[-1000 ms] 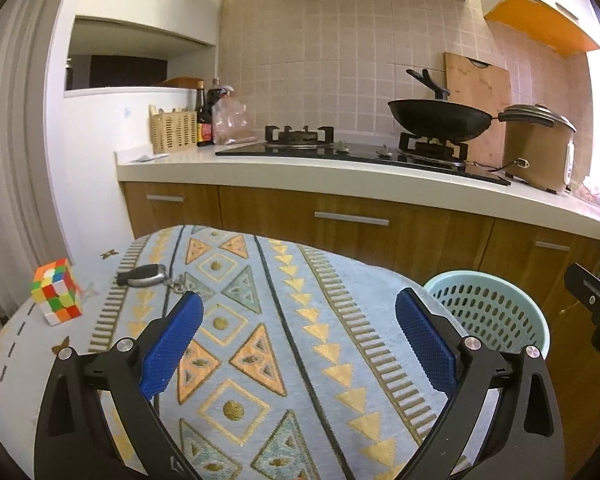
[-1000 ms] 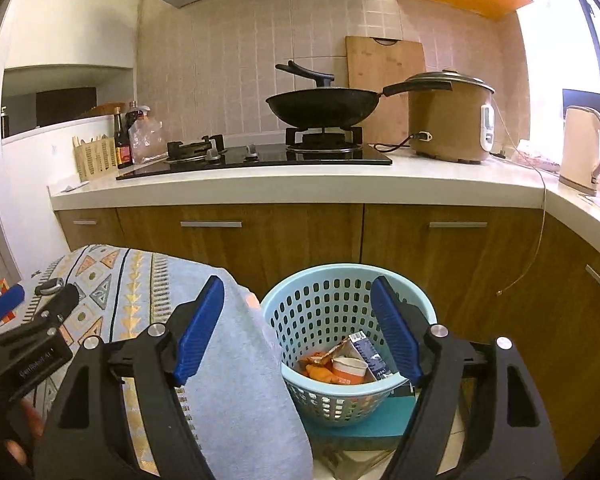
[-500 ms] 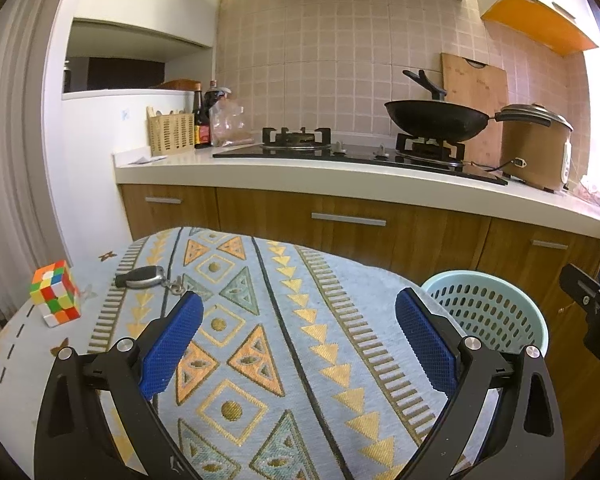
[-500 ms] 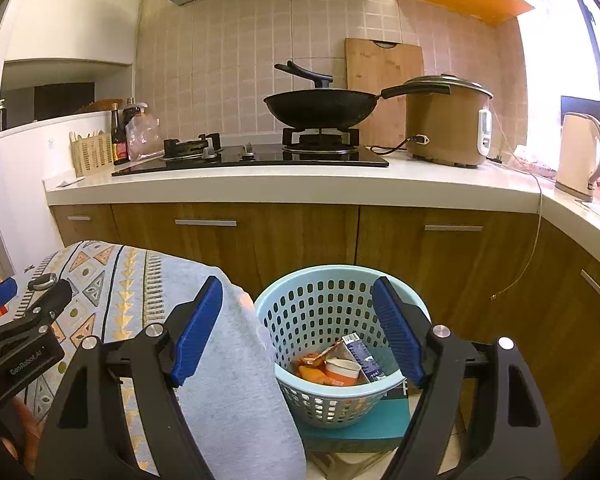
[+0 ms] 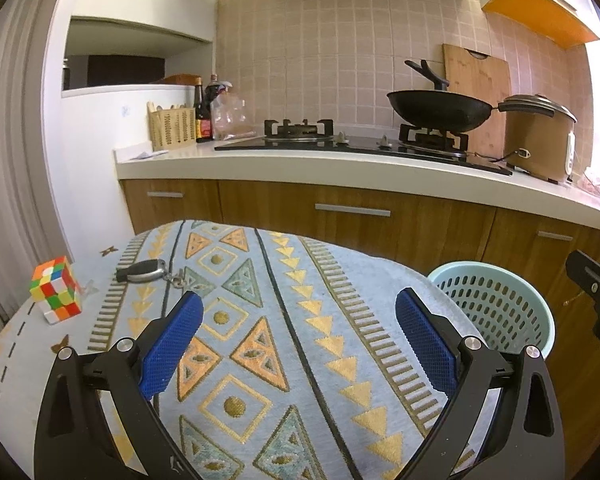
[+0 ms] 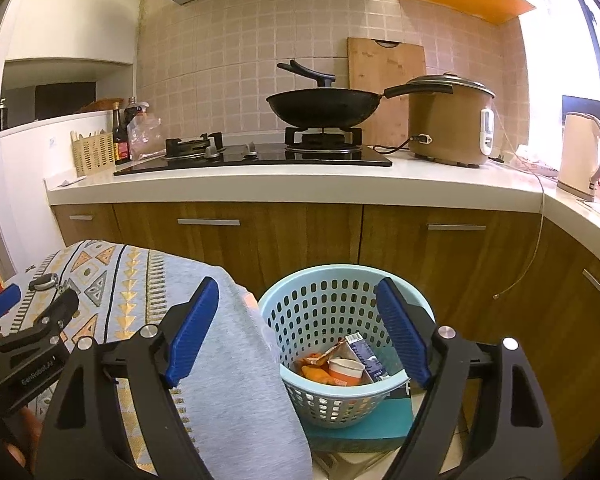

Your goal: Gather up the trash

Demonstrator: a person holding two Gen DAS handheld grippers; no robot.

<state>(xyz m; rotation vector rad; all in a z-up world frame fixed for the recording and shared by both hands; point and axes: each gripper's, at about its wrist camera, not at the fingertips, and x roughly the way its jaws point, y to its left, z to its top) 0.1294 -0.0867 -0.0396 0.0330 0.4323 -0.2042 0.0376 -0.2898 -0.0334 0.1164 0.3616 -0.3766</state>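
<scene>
Right wrist view shows, lowest in the frame, the right gripper (image 6: 296, 332) with its blue pads apart and opening wider, nothing between them. Just past the pads, at lower centre, sits the pale blue basket (image 6: 400, 386) on a teal block, holding the trash (image 6: 342, 366): a small carton, a round cup and orange wrappers heaped at the bottom. This litter looks light and thin-walled. The carton and cup would likely crush under a hard squeeze, so a gentle pinch across the carton's flat sides or the cup's rim would suit; the wrappers are soft and probably slippery, best taken by a bunched fold. The basket itself is stiff, perforated plastic, likely light, and its rim offers the plainest hold.

At lower left of the left wrist view, the left gripper (image 5: 300, 338) hangs with pads wide apart and empty over the patterned tablecloth (image 5: 260, 320). Farther up on the left lie a car key (image 5: 142, 271) and a puzzle cube (image 5: 55, 290); neither reads as litter, and no trash shows on the cloth, so the collecting appears largely done.

Beyond, across the upper half of both views, runs the counter (image 6: 260, 188) with a black wok (image 6: 324, 108) and a rice cooker (image 6: 448, 120).
</scene>
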